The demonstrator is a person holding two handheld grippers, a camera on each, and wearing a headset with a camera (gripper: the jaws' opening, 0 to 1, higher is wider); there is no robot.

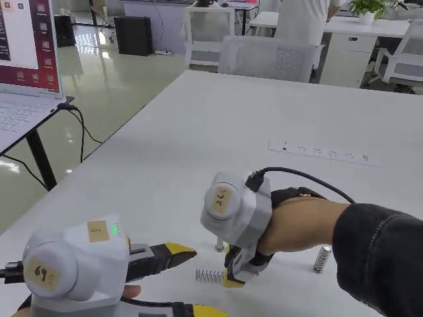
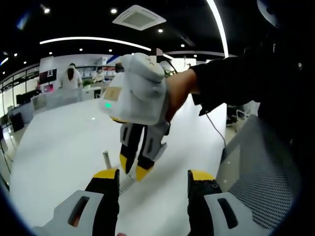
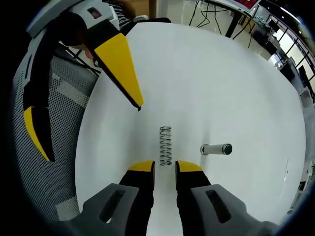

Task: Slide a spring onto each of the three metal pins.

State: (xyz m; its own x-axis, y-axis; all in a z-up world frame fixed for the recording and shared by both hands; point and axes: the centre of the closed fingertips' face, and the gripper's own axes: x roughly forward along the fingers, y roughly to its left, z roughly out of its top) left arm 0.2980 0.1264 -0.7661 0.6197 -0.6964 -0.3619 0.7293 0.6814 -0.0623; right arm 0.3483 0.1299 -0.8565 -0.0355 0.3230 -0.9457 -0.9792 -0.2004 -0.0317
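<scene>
Spring (image 3: 165, 145): flat on table (image 3: 221, 73), lower centre, near end between right tips.
Right gripper (image 3: 166, 167): slightly parted, not clenched.
Left gripper (image 2: 153, 174): released, wide.
Pin (image 3: 215, 149): right of spring.

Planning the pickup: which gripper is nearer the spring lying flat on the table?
Right. The right gripper has its tips at one end of the spring; the left gripper, open, is a gap beyond the other end.
</scene>
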